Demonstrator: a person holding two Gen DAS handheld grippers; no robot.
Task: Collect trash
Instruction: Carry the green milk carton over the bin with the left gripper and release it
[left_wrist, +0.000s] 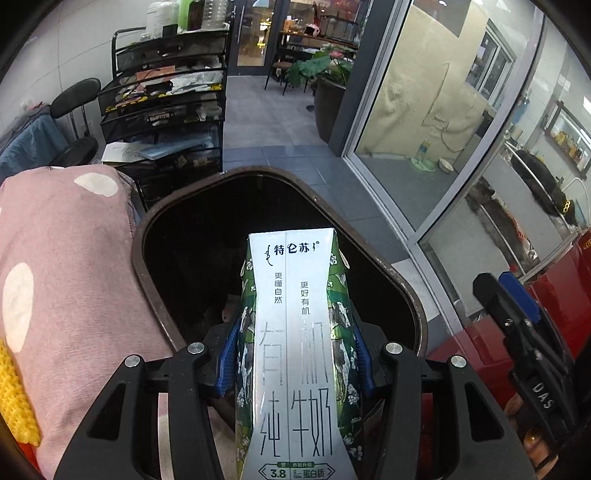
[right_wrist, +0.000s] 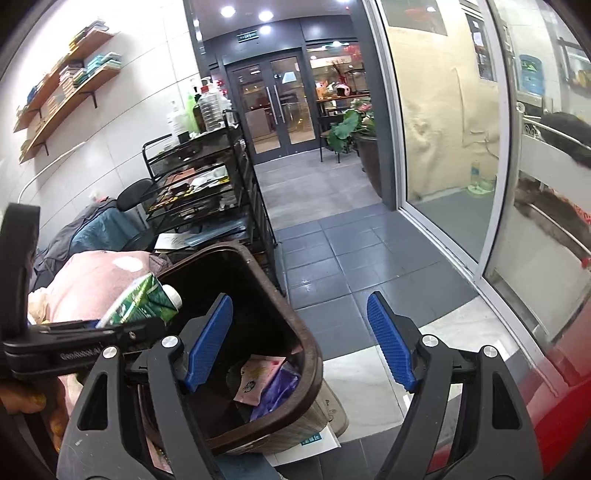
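My left gripper (left_wrist: 295, 354) is shut on a green and silver milk carton (left_wrist: 293, 332), its blue pads pressing both sides. The carton is held above the dark mouth of a brown trash bin (left_wrist: 147, 229). In the right wrist view the same carton (right_wrist: 142, 302) juts from the left gripper (right_wrist: 122, 326) over the bin (right_wrist: 295, 325), which holds a pink packet (right_wrist: 258, 376) and a purple wrapper (right_wrist: 275, 391). My right gripper (right_wrist: 301, 339) stands open and empty beside the bin, over the floor. It also shows at the right edge of the left wrist view, as the right gripper (left_wrist: 517, 314).
A pink dotted cushion (left_wrist: 62, 266) lies left of the bin. A black wire shelf cart (left_wrist: 166, 96) stands behind it. Grey floor tiles (right_wrist: 332, 236) run toward glass doors (right_wrist: 275, 107). A glass partition (right_wrist: 458, 129) lines the right side, with a red surface (right_wrist: 565, 387) below.
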